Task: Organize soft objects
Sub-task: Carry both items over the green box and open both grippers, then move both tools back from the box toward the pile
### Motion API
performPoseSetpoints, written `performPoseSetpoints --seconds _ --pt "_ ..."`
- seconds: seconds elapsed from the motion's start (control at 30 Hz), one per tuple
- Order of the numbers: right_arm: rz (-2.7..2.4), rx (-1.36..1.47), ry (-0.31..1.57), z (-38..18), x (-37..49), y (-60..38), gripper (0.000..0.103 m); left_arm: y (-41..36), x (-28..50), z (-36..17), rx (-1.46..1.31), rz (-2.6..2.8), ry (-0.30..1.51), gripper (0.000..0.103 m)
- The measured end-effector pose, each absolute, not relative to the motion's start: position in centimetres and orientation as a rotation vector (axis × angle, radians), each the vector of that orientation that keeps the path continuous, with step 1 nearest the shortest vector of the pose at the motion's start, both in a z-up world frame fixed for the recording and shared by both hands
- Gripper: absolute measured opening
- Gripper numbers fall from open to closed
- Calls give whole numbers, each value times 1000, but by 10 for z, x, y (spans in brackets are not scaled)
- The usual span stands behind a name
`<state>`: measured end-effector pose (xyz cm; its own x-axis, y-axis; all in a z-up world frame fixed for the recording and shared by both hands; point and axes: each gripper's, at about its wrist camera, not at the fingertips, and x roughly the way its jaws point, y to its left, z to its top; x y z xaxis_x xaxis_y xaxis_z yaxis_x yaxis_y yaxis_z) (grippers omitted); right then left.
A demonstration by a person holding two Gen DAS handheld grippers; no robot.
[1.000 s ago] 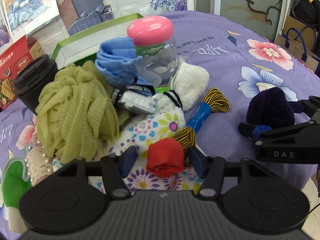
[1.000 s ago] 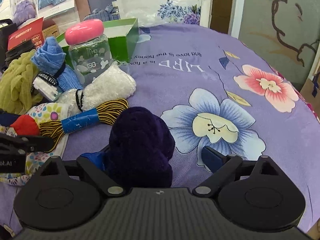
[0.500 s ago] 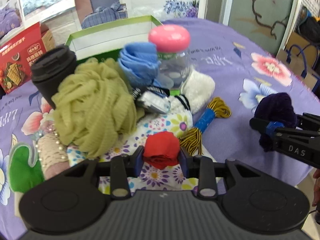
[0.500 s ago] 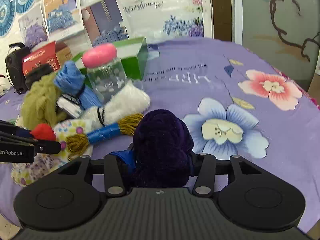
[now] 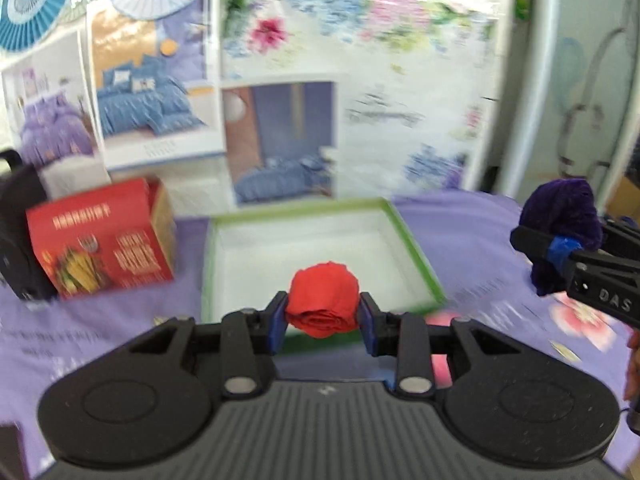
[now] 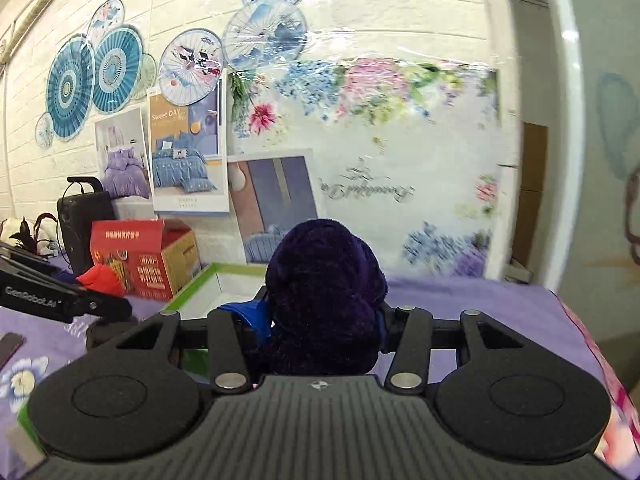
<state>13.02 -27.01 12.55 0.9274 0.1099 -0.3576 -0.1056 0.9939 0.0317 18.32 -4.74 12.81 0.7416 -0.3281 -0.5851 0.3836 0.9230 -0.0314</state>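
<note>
While both grippers are raised above the table (image 5: 472, 224), we see that each of them carries one soft thing. The left gripper (image 5: 323, 322) pinches a red cloth roll (image 5: 323, 300) between its two blue pads, which press on both sides of it; the roll is in the air, in front of the open green box (image 5: 416, 252) with the white inside. The right gripper (image 6: 320, 316) is closed around a dark purple plush bundle (image 6: 324, 292), which fills the whole space between its fingers and stands up above them. In the left wrist view this bundle appears at the right edge, held higher than the purple flowered cloth of the table, to the right of the green box. A red carton (image 5: 104, 240) stands on the table just to the left of the box, and a black case (image 6: 84, 216) is behind it, near the wall with bedding posters (image 6: 184, 156). The left view is blurred.
</note>
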Motion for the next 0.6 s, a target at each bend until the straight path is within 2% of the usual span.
performPoseSetpoints --seconds 0.3,0.37,0.6 --pt "203 -8 497 97 253 -250 36 -58 295 105 112 -231 683 37" --pt "202 32 570 86 275 -251 36 -57 310 96 119 -211 702 72" --pt "182 81 523 87 278 -253 39 -47 306 89 114 -198 694 72"
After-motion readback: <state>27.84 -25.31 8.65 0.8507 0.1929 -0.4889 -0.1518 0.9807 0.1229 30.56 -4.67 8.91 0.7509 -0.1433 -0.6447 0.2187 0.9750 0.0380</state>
